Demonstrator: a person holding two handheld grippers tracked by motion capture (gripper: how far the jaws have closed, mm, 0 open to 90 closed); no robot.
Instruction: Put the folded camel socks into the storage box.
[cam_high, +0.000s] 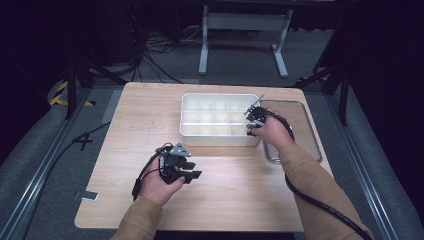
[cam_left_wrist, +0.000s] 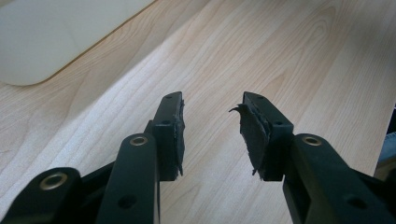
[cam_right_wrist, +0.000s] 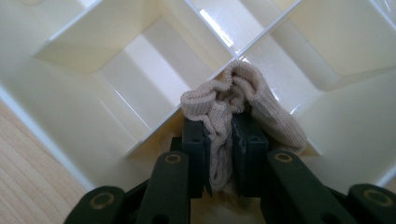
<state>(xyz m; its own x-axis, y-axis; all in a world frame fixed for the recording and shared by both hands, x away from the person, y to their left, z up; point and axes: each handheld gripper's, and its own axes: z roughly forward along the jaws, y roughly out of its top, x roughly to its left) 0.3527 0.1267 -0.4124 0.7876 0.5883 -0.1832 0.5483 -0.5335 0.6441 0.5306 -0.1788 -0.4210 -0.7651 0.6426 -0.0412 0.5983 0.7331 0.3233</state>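
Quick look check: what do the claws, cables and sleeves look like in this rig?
Both arms wear tan sleeves. The left claw is black with a grey three-cornered plate on top; its dark pads look frayed. The right claw has black jaws with brass-coloured pivots. A black cable trails along the right forearm.

Lab or test studio indicated: dark curtained surroundings, cable bundles (cam_high: 150, 47) on grey carpet beyond the tongs, metal stand (cam_high: 243, 37), aluminium rails (cam_high: 40, 170) flanking the wooden surface (cam_high: 150, 110).

No writing, label, brand or number can be read anywhere. The surfaces in view are all plain.
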